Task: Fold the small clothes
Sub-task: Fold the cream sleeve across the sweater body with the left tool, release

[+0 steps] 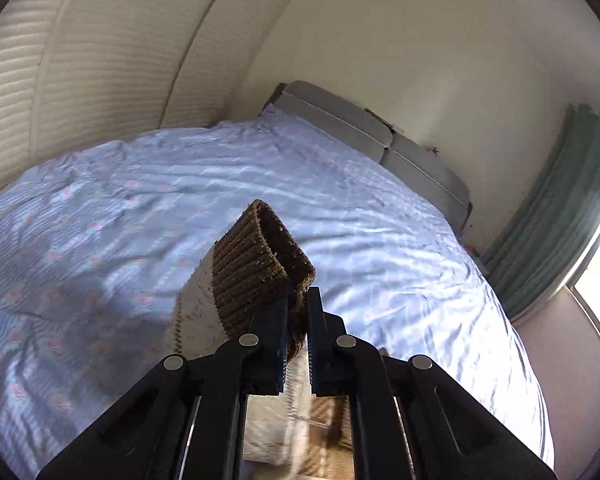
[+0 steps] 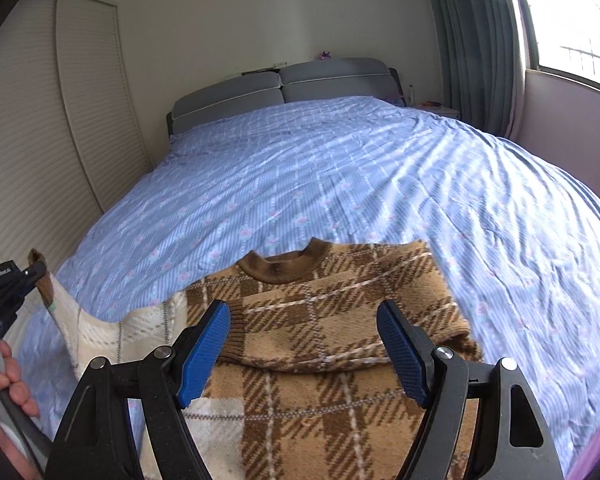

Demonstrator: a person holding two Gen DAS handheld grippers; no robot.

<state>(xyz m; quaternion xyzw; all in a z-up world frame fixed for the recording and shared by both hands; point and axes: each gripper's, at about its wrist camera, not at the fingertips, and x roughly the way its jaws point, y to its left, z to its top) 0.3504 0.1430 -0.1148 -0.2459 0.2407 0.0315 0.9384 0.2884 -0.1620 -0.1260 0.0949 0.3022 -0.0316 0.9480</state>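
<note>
The left gripper [image 1: 298, 320] pinches the brown ribbed cuff [image 1: 260, 264] of the plaid sweater [image 2: 324, 320], holding that sleeve off the blue bedspread [image 2: 340, 168] while the body lies flat near the bed's foot. The right gripper [image 2: 304, 352] hovers above it, fingers spread and empty. The thin bite on the cuff could slip, or the pull could drag the body askew

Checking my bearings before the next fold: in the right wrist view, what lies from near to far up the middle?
Right gripper → plaid sweater → its brown collar → blue bedspread → grey headboard → wall.
</note>
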